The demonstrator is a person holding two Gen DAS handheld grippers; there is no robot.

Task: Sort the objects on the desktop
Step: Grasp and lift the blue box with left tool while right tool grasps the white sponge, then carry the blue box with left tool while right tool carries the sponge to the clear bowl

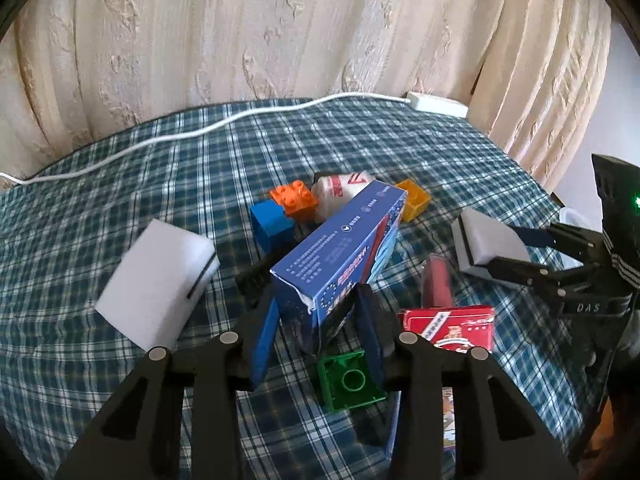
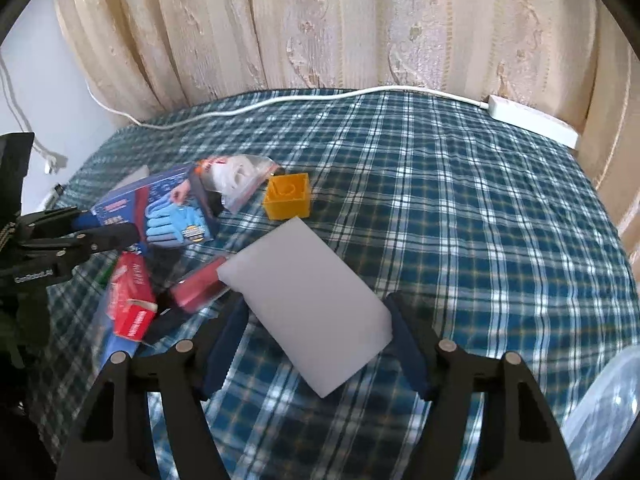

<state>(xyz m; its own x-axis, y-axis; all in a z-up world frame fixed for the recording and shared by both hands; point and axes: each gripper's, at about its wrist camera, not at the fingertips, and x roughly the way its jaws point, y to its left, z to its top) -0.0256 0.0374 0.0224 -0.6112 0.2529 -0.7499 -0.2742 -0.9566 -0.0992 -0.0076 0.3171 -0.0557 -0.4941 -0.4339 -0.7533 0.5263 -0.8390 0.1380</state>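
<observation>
My left gripper (image 1: 320, 300) is shut on the near end of a long blue box (image 1: 340, 256), which lies tilted across a pile of objects. In the right wrist view the same box (image 2: 168, 208) shows a glove picture, with the left gripper (image 2: 116, 228) clamped on it. A white sponge (image 2: 308, 300) sits between the fingers of my right gripper (image 2: 316, 304), and both pads touch its sides. The left wrist view shows that right gripper (image 1: 500, 252) clasping the sponge (image 1: 488, 244). Around the box lie orange (image 1: 294, 198), blue (image 1: 272, 226), yellow (image 1: 414, 200) and green (image 1: 350, 380) bricks.
A second white sponge (image 1: 160, 280) lies left of the pile. A white packet (image 1: 340, 192), a red card box (image 1: 448, 326) and a red tube (image 1: 438, 284) are in the pile. A power strip (image 2: 532, 120) and its cable (image 2: 320, 98) run along the far edge by the curtain. A clear container (image 2: 608, 412) stands at right.
</observation>
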